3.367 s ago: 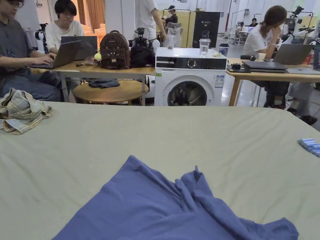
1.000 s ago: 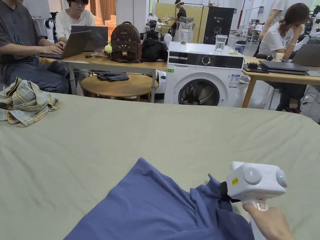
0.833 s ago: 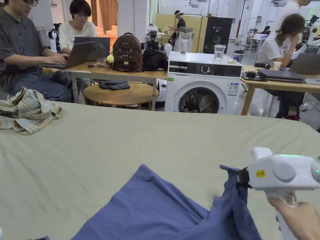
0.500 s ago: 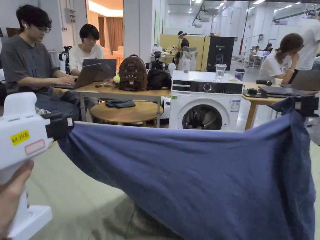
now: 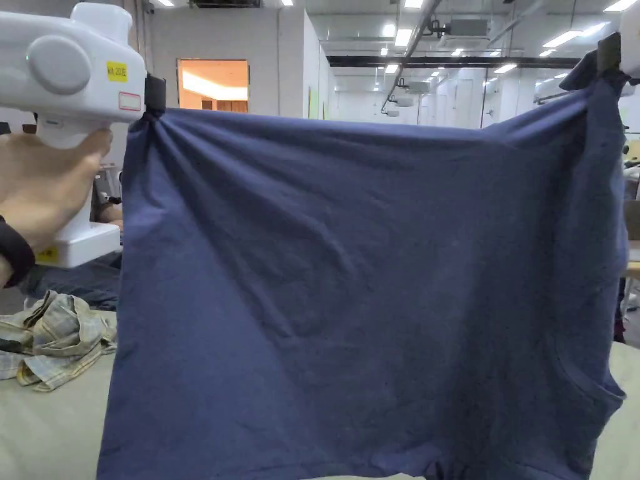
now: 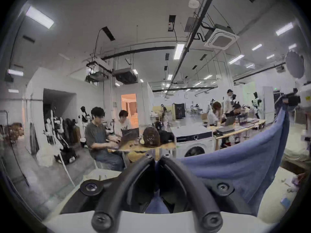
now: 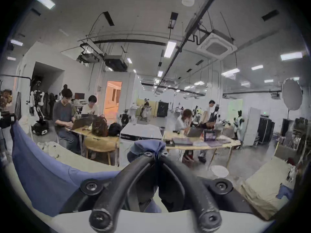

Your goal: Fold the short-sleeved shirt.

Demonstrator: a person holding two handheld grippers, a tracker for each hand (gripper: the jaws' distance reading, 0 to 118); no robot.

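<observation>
We hold the dark blue cotton short-sleeved shirt (image 5: 362, 281) stretched in the air above the pale green cloth-covered surface (image 5: 44, 431). The left hand-held gripper (image 5: 152, 103) pinches one top corner, the right hand-held gripper (image 5: 607, 55) the other, each with both jaws clamped on the fabric. A crumpled plaid garment (image 5: 53, 337) lies on the surface at left.

In my head view, at 10 o'clock, the white body of the left gripper (image 5: 154, 95) carries a small yellow sticker (image 5: 117, 71) with short dark handwriting, too small for me to make out. Just below it, toward 5 o'clock, sits a white label with a red border (image 5: 129, 100), which looks blank. A second yellow sticker (image 5: 44, 254) on the gripper's base, at 9 o'clock, is also illegible. I can read no other text, brand, number or sign.
</observation>
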